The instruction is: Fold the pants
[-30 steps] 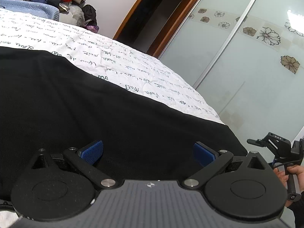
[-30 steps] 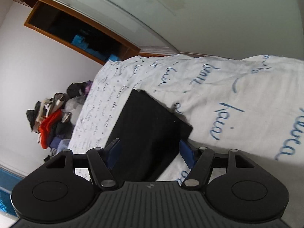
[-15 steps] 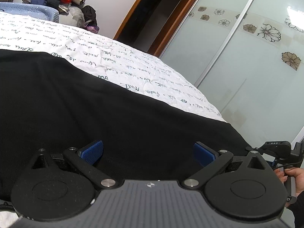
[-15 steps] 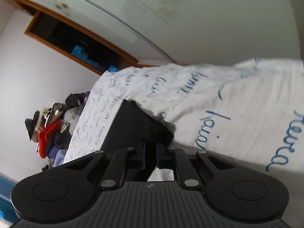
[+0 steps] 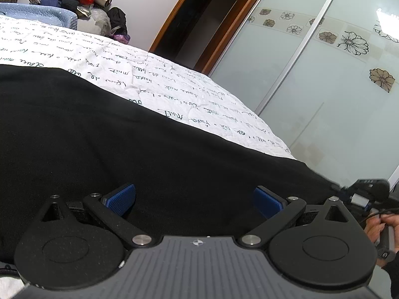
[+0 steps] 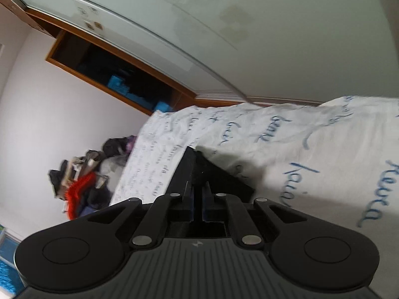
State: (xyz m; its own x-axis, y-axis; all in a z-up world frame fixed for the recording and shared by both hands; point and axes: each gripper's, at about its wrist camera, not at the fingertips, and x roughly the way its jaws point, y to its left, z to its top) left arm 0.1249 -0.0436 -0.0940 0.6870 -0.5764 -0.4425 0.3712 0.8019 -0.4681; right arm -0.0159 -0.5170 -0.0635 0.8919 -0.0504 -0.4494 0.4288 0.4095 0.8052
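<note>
Pants (image 5: 124,134) cut off at 9 o'clock, on bed (image 5: 174,87).
R gripper (image 6: 198,199) fingers pinching pants corner; L gripper (image 5: 194,198) fingers spread, pants at 12 o'clock.

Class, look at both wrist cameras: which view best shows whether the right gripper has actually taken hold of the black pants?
The right wrist view. There the right gripper has its jaws drawn together on an edge of the black pants. The left wrist view shows only its tip at the cloth's far corner, too small to judge the grip.
</note>
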